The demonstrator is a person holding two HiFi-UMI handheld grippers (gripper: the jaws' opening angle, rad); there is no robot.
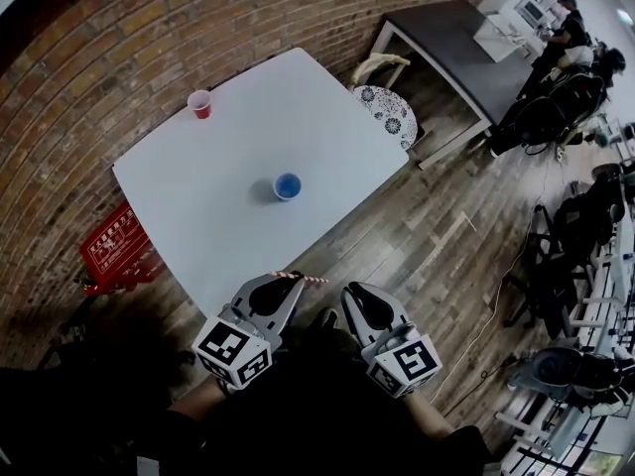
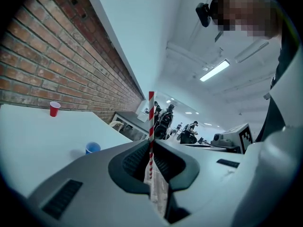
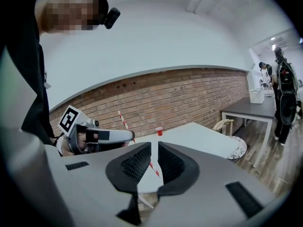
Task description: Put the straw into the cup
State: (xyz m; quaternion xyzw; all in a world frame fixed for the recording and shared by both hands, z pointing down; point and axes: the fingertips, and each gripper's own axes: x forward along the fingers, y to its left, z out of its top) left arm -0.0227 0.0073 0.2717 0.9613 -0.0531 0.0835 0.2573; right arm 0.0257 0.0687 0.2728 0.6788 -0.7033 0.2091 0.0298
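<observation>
White and broad, the surface (image 1: 228,127) sits at an angle to the brick wall (image 1: 99,58), its far-left edge close against the bricks. Its near corner points toward the person. A blue cup (image 1: 287,185) stands upright near the middle, with bare top on every side of it. A red cup (image 1: 199,103) stands near the far corner by the wall, well apart from the blue one. A red basket (image 1: 117,251) sits on the wooden floor (image 1: 417,226) beside the left edge, and a patterned chair (image 1: 387,107) is just off the right corner.

Both tools hang short of the near edge, over the floor. The left hand-held gripper (image 1: 281,288) is clamped on a red-and-white striped straw (image 2: 151,117), which stands up out of the pinch between its pads. The right hand-held gripper (image 3: 155,157) is just beside it, its jaws drawn in to a thin slit with nothing between them.
</observation>
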